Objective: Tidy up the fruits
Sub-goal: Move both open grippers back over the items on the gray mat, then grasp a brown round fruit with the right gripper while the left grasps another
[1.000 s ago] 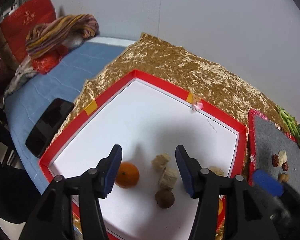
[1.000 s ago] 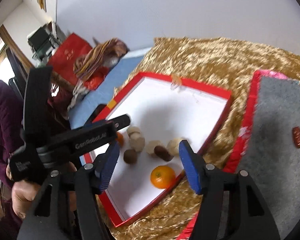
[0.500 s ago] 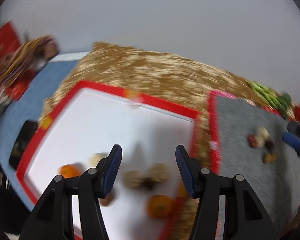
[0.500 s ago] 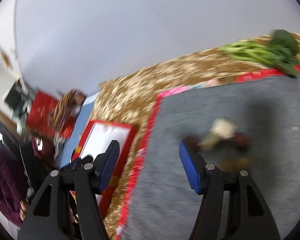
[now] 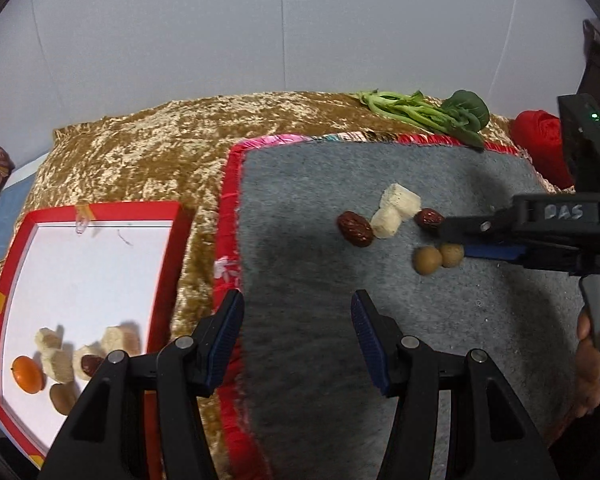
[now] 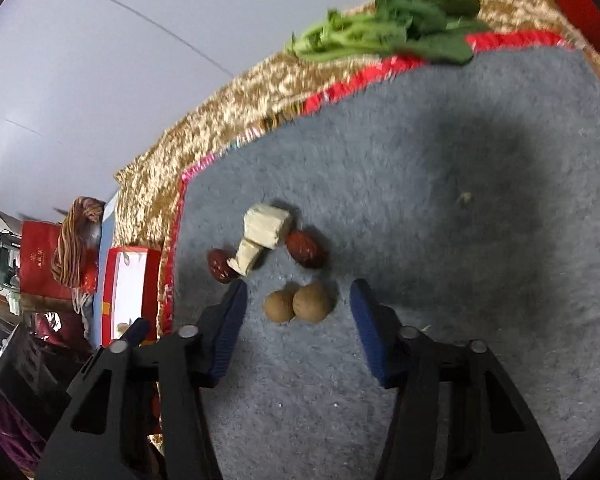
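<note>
Plenty of open room on the fuzzy grey felt mat (image 5: 300, 280): the whole near half was bare, and so was the far right part under a shadow. The clutter sat mid-mat in one tight bunch: two round brown longans (image 6: 298, 303) touching each other, two wrinkly dark red dates (image 6: 305, 249) and two pale cut chunks (image 6: 266, 226) wedged between them. The wide-spread right gripper (image 6: 296, 312) had both longans between its blue pads, with gaps either side. Leafy green stalks (image 5: 428, 114) lay over the mat's far edge.
</note>
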A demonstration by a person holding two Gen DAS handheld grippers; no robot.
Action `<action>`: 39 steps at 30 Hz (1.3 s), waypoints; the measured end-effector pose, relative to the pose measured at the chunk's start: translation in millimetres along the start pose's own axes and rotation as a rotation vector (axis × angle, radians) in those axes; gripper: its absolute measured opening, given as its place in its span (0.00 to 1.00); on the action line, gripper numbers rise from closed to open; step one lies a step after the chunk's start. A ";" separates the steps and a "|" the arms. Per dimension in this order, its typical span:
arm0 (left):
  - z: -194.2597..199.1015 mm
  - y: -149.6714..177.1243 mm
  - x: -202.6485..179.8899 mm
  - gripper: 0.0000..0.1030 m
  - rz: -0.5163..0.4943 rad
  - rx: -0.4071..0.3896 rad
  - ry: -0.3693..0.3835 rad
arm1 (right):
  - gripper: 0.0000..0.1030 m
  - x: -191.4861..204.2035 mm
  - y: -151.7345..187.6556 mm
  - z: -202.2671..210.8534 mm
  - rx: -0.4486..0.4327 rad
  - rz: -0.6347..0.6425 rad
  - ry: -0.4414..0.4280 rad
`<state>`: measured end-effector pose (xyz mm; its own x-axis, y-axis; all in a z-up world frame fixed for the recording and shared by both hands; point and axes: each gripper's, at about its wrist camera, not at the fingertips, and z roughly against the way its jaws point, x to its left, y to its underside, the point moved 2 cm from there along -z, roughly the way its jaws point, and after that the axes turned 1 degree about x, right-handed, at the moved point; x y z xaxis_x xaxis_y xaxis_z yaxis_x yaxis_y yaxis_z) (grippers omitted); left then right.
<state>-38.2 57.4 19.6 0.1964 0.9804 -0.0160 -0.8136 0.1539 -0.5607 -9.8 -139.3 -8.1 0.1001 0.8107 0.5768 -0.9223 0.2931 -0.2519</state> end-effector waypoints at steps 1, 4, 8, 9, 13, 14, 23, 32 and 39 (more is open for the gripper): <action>-0.9 -0.2 -0.4 0.54 0.002 0.003 0.004 | 0.43 -0.2 0.4 -2.7 0.005 -0.001 0.004; -3.2 0.3 -2.9 0.54 0.002 0.007 0.010 | 0.37 -2.4 1.6 -11.7 0.028 0.003 0.050; -2.3 0.1 -9.5 0.54 -0.015 -0.003 0.031 | 0.36 -3.1 1.8 -19.5 0.052 0.016 0.073; -3.1 -0.7 -11.2 0.54 -0.019 -0.002 0.032 | 0.36 0.8 2.7 -19.9 0.052 0.045 0.096; -6.2 -0.8 -17.4 0.54 -0.034 0.007 0.055 | 0.34 4.3 5.3 -19.4 0.049 0.099 0.128; -7.1 -0.6 -19.6 0.54 -0.041 0.009 0.056 | 0.32 0.8 4.5 -19.5 0.054 0.087 0.109; -18.0 -2.9 -42.2 0.54 -0.090 0.017 0.072 | 0.23 -32.0 3.2 9.8 0.043 -0.042 -0.044; -24.9 -2.0 -54.0 0.54 -0.125 0.032 0.082 | 0.23 -32.4 -2.9 6.2 0.016 -0.031 0.049; -31.4 -10.3 -66.7 0.54 -0.131 0.022 0.146 | 0.24 -30.7 -8.0 -3.7 0.007 -0.043 0.105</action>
<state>-25.8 -13.4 0.4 0.3774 0.9238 -0.0651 -0.7872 0.2830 -0.5480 -4.1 -164.7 -26.6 0.1776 0.8462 0.5023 -0.9191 0.3251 -0.2228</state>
